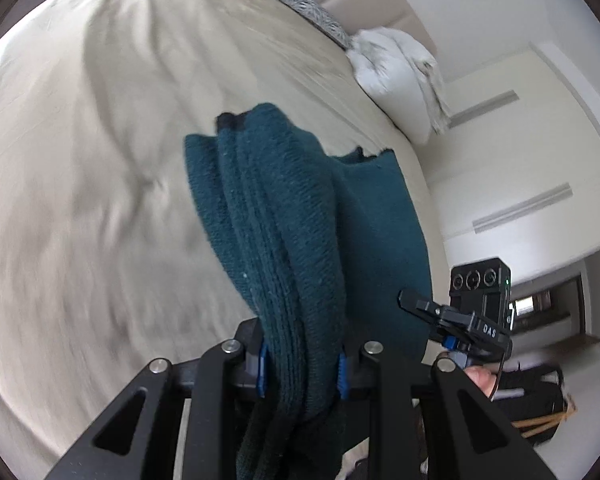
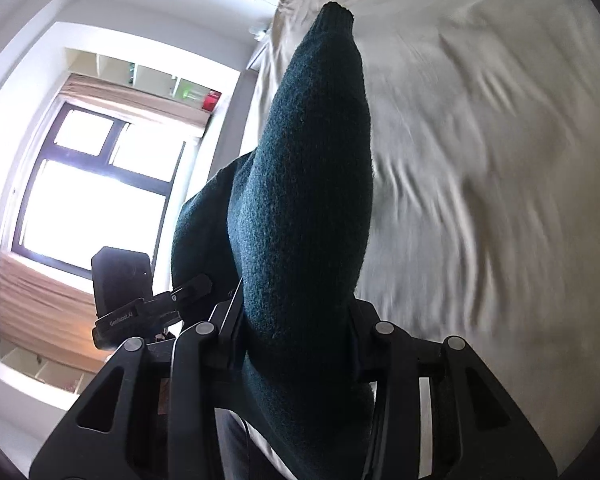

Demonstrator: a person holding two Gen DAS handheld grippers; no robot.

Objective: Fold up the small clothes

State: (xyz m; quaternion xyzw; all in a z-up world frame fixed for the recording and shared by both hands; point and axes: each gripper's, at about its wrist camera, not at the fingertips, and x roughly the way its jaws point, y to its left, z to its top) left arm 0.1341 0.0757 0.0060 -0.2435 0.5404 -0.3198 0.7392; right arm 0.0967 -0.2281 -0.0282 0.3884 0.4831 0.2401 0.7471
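Left wrist view
Left claw (image 1: 302, 374): closed on a bunched thickness of the sweater, one blue pad (image 1: 263, 372) pressing each side of the cloth.
Sweater (image 1: 284, 216): dark teal knit, gathered in ridges between the fingers; it runs forward from the claw and hangs clear above the bed, while its tail drops below the fingers toward the lower edge.
Bed (image 1: 80, 160): cream sheet, creased and blurred, spread ahead of the claw and to its left.
Pillow (image 1: 396, 68): white, far ahead and right of the claw, at the bed's edge.
Patterned cushion (image 1: 312, 14): grey and white, beyond the pillow.
Right claw (image 1: 416, 304): seen from the side, just right of the left claw, close against the sweater's edge; its grip cannot be told from here.

Right wrist view
Right claw (image 2: 296, 344): closed on another thick fold of the sweater (image 2: 308, 184), cloth filling the gap between the fingers.
Sweater, shape: rises ahead of the claw as a tapering column ending in a cuff-like tip.
Bed (image 2: 480, 140): pale, wrinkled sheet ahead and right of the claw.
Window (image 2: 96, 184): bright, dark-framed, left of the claw.
Left claw (image 2: 192, 286): just left of the right claw, beside the sweater.
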